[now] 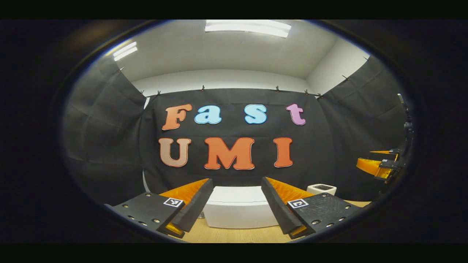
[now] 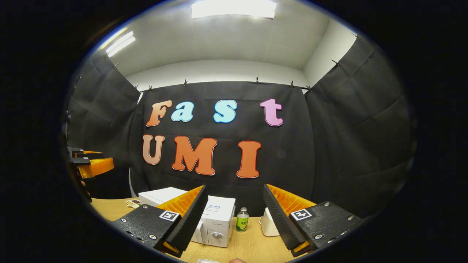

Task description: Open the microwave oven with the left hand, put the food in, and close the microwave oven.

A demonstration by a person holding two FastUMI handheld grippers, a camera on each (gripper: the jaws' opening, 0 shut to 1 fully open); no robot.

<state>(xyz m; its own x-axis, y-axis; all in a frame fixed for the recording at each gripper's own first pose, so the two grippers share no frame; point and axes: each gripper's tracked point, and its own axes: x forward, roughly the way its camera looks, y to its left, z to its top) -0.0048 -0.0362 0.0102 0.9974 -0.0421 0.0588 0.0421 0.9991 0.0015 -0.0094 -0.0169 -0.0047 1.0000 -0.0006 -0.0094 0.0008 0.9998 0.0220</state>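
On the wooden table (image 1: 234, 235), in the left gripper view, the microwave (image 1: 237, 208) sat straight ahead of the left gripper (image 1: 236, 210), framed between its two fingers and lower than them. Its top and a pale front face showed; its long side ran across the view. The door looked closed, as far as could be told. The fingers stood wide apart, holding nothing and touching nothing. A small white appliance (image 1: 321, 189) stood to the right of the microwave. At the far right edge the right gripper (image 1: 376, 166) hung in the air, well apart.

In the right gripper view, the microwave (image 2: 215, 215) lay ahead and to the left of the right gripper (image 2: 236, 215), its control panel end turned this way and partly hidden behind the near finger. A green bottle (image 2: 241, 220) stood just beside it, and a white object (image 2: 268, 223) lay past that. The fingers were spread wide and empty. The left gripper (image 2: 91, 164) hovered at the far left edge, above the table.

The left gripper looked the better lined up with the microwave, squarely facing it, which suits opening the door; the food could not be picked out with certainty.
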